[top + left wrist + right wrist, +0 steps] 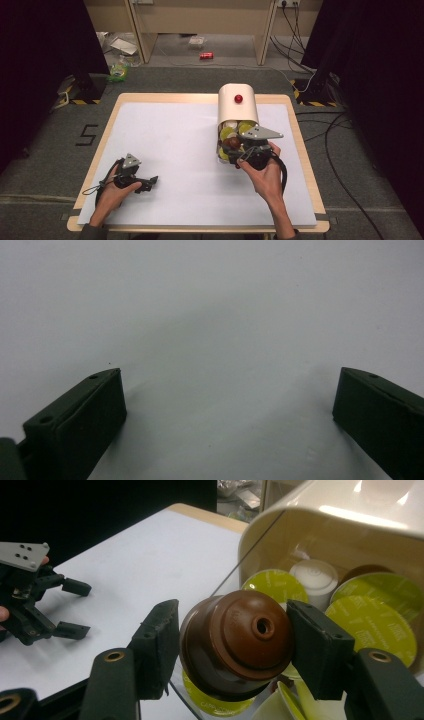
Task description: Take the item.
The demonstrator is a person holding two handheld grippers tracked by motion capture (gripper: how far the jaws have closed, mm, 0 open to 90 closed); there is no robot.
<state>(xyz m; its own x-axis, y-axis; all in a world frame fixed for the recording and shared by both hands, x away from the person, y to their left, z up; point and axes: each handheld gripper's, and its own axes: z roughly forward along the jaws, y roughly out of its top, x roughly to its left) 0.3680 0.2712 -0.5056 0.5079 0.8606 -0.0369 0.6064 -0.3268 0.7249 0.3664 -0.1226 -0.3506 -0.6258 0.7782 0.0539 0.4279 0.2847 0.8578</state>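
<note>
Counter (165,150) white-topped, wood-edged, on grey carpet; dark curtains both sides, cables on floor. One cream container (237,102) lying on side, red knob on top. Inside: perhaps three green-lidded capsules (375,615), one white capsule (314,580), count unsure. Right hand-held gripper (232,630) clamps one brown capsule (235,642) at container mouth. Left hand-held gripper (152,182) wide, empty, resting on counter.

From my high view the right claw (239,148) hides most of the brown capsule (231,143); the container (237,106) conceals its deeper capsules.
</note>
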